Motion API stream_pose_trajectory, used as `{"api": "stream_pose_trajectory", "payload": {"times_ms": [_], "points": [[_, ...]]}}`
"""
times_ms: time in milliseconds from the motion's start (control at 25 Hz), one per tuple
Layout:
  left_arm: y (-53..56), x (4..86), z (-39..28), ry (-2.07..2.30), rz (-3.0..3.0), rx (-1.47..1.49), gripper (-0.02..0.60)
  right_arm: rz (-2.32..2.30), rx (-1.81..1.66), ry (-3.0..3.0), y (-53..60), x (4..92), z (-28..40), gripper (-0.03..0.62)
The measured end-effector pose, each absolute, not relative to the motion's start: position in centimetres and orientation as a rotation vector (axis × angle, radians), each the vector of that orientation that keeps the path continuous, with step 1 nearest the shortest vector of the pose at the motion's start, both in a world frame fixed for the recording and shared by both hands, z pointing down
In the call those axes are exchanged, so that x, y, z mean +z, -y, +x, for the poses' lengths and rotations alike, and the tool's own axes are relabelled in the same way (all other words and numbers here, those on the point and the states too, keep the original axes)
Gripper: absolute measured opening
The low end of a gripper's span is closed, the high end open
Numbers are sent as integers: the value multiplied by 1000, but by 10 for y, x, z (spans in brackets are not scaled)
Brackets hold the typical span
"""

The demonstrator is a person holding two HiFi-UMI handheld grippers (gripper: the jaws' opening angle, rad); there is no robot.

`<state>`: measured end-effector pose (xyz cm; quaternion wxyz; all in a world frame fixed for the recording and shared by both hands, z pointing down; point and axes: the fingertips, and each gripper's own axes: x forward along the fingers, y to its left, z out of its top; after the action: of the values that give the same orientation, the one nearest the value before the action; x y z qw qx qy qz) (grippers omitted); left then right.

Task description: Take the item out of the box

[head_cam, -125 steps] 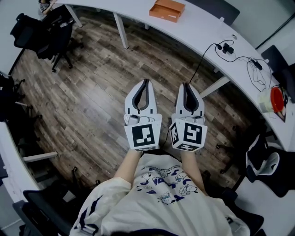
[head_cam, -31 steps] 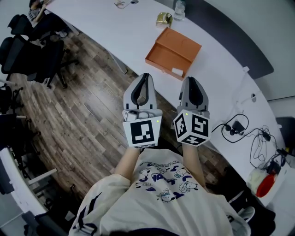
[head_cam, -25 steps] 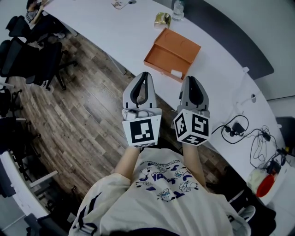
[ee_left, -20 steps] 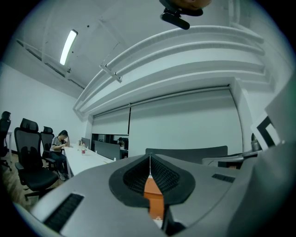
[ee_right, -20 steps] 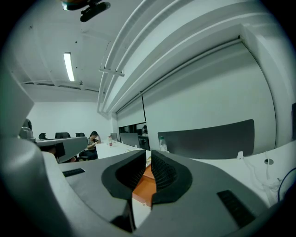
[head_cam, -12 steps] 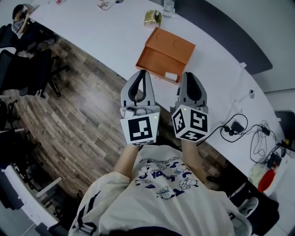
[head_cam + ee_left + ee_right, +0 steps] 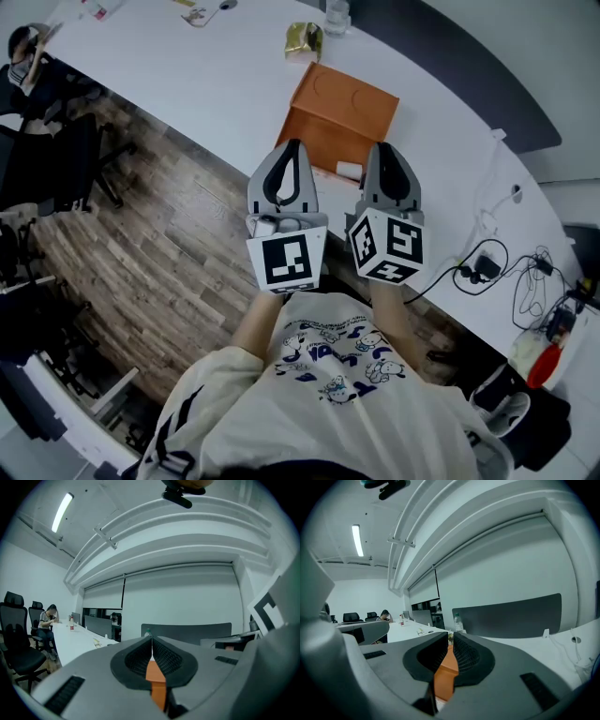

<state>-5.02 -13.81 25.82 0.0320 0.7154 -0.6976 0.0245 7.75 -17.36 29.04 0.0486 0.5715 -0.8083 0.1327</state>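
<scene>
An orange cardboard box [image 7: 339,105] lies on the long white desk [image 7: 206,75], with two round marks on its top and a white label [image 7: 349,170] on its near side. My left gripper [image 7: 293,143] and right gripper [image 7: 388,147] are held side by side just short of the box's near edge, both shut and empty. In the left gripper view the jaws [image 7: 151,641] meet, with the orange box [image 7: 156,679] behind them. The right gripper view shows my right gripper [image 7: 451,638] shut and the box [image 7: 444,672] beyond. The box's contents are hidden.
A gold wrapped item [image 7: 304,39] and a clear bottle [image 7: 336,14] stand beyond the box. Cables with a charger [image 7: 487,267] trail over the desk at right. Office chairs [image 7: 66,159] stand on the wood floor at left. A person [image 7: 48,618] sits far along the desk.
The desk and orange box have come nearer in the head view; both grippers now reach the desk edge just before the box. Both have stayed shut.
</scene>
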Motion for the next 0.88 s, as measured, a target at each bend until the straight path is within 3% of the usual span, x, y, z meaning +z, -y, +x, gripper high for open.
{"api": "stream_pose_trajectory", "payload": {"times_ms": [880], "points": [[227,311,-68,1977,2201,164,18,1787,543,2270,242,346,69,54]]}}
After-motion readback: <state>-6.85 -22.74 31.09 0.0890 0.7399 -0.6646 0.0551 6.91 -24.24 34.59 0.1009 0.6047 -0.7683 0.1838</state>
